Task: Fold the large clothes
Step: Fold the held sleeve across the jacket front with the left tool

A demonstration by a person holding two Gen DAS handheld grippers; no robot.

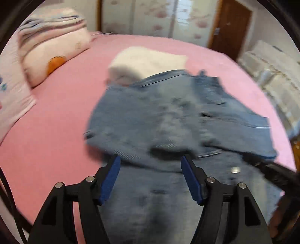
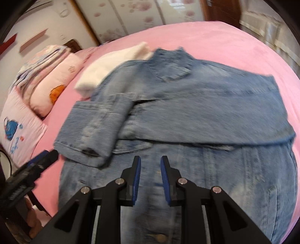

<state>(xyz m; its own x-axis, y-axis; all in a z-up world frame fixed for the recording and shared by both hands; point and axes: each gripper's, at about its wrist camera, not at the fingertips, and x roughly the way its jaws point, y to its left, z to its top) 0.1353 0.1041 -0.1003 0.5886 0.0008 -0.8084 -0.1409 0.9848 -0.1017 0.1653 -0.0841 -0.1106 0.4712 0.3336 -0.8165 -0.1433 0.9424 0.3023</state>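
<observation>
A blue denim jacket (image 2: pixel 187 116) lies on the pink bed (image 2: pixel 225 41), partly folded, with a sleeve (image 2: pixel 90 131) laid across its front. It also shows in the left wrist view (image 1: pixel 168 122). My left gripper (image 1: pixel 151 163) is open wide and empty, just above the jacket's near part. It also shows at the left edge of the right wrist view (image 2: pixel 45 157). My right gripper (image 2: pixel 150 161) is open with a narrow gap, empty, above the jacket's button front.
A folded white garment (image 1: pixel 148 62) lies beyond the jacket, partly under it. Pink pillows and a folded quilt (image 1: pixel 54 41) are stacked at the bed's head on the left. A wardrobe (image 1: pixel 150 16) and a brown door (image 1: pixel 230 24) stand behind the bed (image 1: pixel 56 122).
</observation>
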